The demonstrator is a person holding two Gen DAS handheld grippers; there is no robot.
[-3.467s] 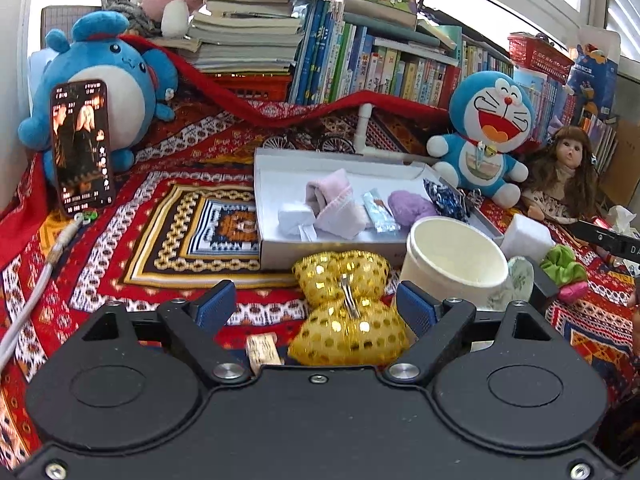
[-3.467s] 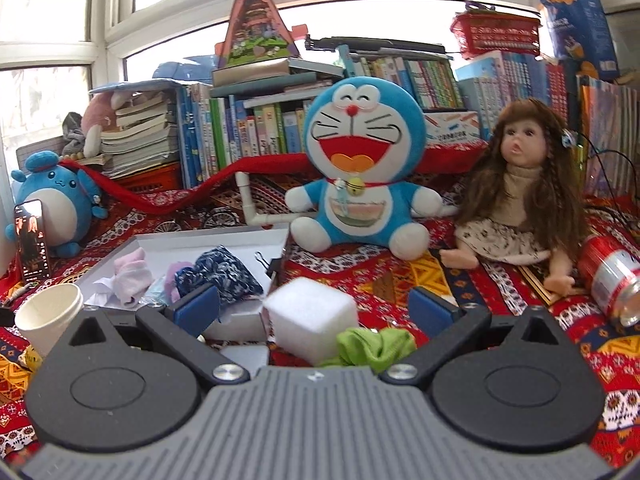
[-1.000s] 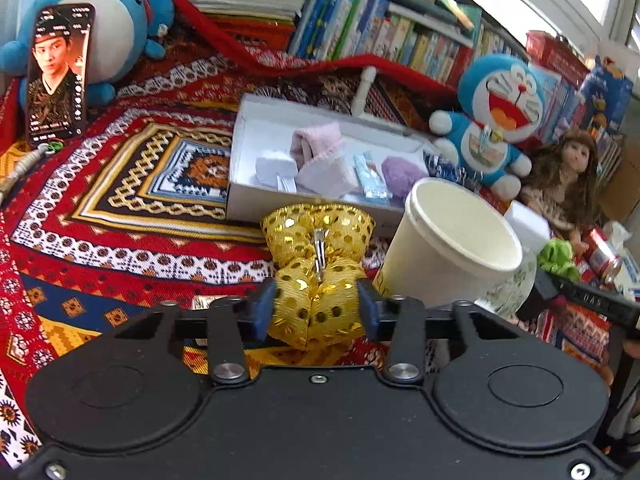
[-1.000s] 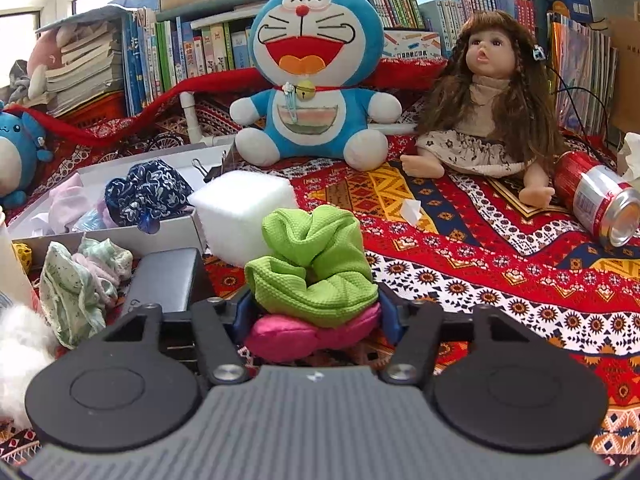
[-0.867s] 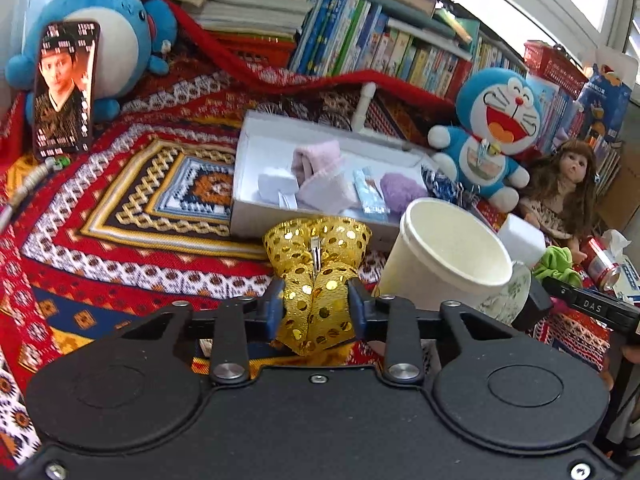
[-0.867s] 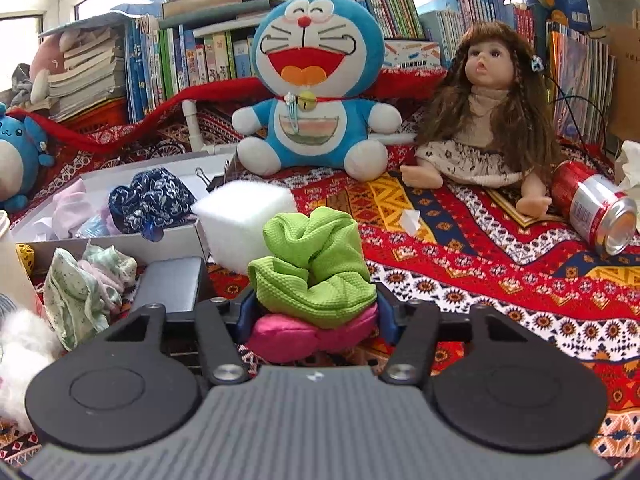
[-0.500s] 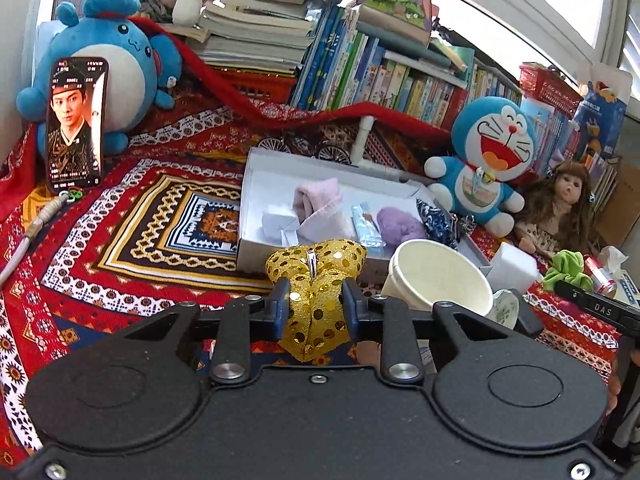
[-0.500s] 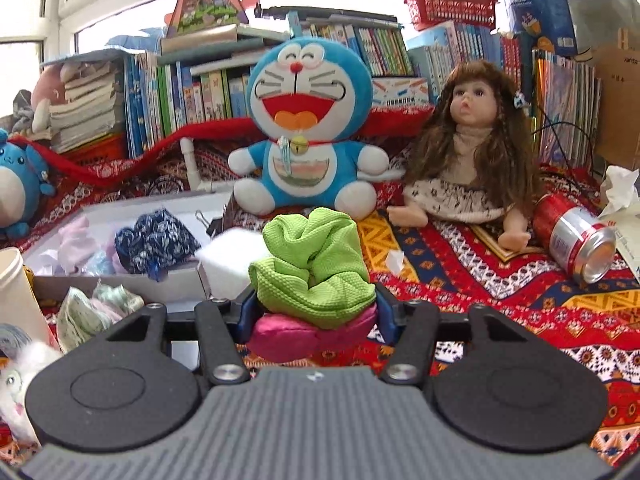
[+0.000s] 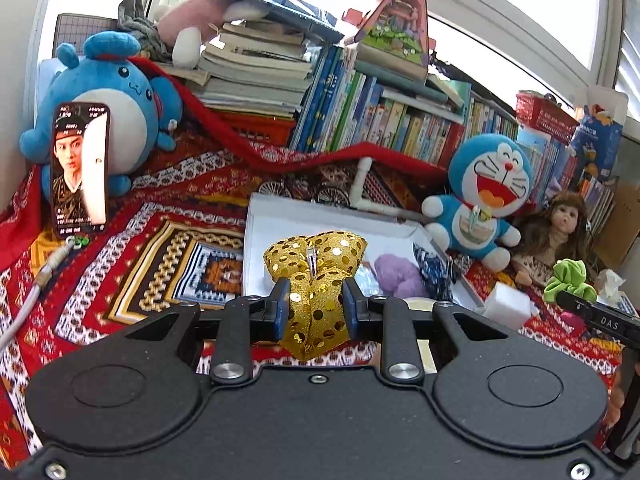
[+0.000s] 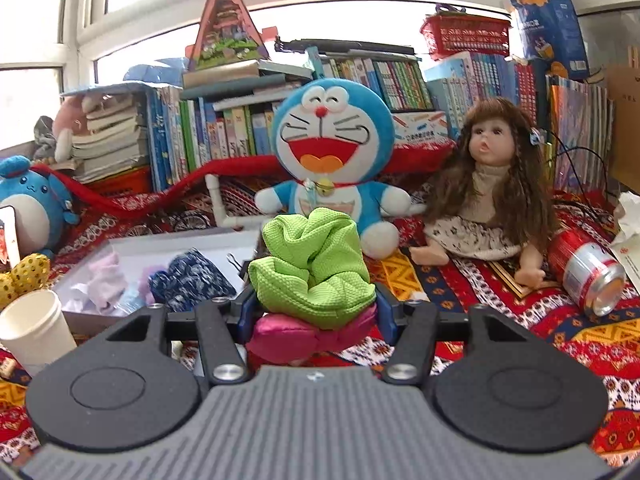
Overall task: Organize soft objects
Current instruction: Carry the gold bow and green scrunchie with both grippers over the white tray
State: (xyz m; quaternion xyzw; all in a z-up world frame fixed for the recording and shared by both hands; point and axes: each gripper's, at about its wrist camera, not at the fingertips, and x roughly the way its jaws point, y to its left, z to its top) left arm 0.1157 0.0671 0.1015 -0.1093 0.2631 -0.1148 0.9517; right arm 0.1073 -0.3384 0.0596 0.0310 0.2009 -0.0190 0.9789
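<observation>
My left gripper (image 9: 314,310) is shut on a gold sequin bow (image 9: 316,276) and holds it in the air in front of the white box (image 9: 256,220). The box holds a purple soft piece (image 9: 394,272) and a dark blue patterned scrunchie (image 9: 432,272). My right gripper (image 10: 316,316) is shut on a green scrunchie (image 10: 314,268) with a pink satin piece (image 10: 296,336) under it, lifted above the cloth. The same box (image 10: 168,244) lies to its left, with pale pink cloth (image 10: 106,276) and the blue scrunchie (image 10: 192,280) inside. The gold bow (image 10: 24,280) shows at the far left there.
A white paper cup (image 10: 34,330) stands left of the right gripper. A Doraemon plush (image 10: 334,164), a doll (image 10: 496,196) and a red can (image 10: 588,272) sit behind. A blue plush (image 9: 100,112) with a phone (image 9: 80,168) leans at left. A white foam cube (image 9: 508,310) lies right of the box. Books line the back.
Both grippers have risen with their loads. The gold bow now hangs in front of the box and hides the cup. The green scrunchie is higher, in front of Doraemon.
</observation>
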